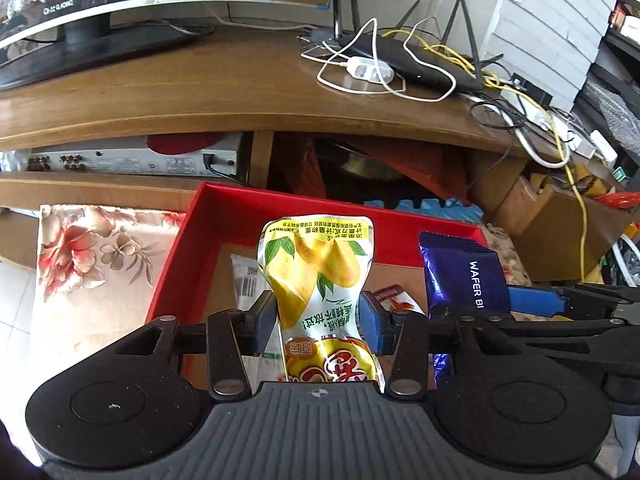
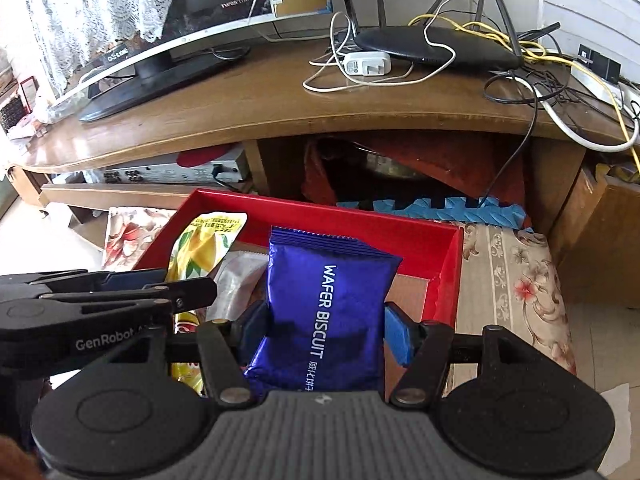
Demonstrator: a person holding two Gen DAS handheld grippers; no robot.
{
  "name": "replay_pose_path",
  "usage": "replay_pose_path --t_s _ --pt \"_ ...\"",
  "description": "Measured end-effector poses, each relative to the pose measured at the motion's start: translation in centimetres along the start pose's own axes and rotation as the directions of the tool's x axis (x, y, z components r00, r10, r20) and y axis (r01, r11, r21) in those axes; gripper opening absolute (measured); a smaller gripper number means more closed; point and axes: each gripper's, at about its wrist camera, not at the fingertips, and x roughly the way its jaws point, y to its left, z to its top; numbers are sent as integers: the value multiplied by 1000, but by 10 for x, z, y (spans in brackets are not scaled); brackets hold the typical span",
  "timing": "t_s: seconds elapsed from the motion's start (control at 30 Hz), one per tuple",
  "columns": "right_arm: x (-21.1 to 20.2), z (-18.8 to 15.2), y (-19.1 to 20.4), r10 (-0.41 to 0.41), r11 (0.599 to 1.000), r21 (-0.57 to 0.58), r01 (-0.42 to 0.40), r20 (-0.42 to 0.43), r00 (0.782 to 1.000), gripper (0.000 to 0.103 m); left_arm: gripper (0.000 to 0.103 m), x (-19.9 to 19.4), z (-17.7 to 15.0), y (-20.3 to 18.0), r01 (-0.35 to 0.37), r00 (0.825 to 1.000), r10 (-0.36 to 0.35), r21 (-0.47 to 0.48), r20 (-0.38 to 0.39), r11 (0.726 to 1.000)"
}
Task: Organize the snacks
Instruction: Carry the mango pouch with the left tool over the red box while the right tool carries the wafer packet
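- The left gripper (image 1: 318, 322) has its jaws clenched on the waist of a yellow mango pouch (image 1: 320, 276), which is pinched narrow there. The glossy pouch stands upright above the red box (image 1: 180, 248), and its top flap could sag or slide out if the squeeze loosens.
- The red box lies on a floral cloth (image 1: 88, 256) in front of the wooden TV cabinet (image 1: 240, 92). A white packet (image 1: 244, 276) already lies on its cardboard floor near the left wall. A pouch dropped from height may land on it or tip over the wall.
- The right gripper (image 2: 326, 330) grasps a blue wafer biscuit pack (image 2: 328, 304) by its lower half. The pack is puffy and foil-smooth, held over the box's right half, so hard pressure could crush the wafers.
- Both grippers sit just beside each other, and their arms could knock together on release.
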Motion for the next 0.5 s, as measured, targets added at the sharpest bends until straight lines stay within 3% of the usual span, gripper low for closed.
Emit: replay_pose_path --t_s 0.5 --pt "41 -3 -1 -23 1000 -11 23 -55 998 57 53 36 -2 9 -49 997 48 -20 -55 999"
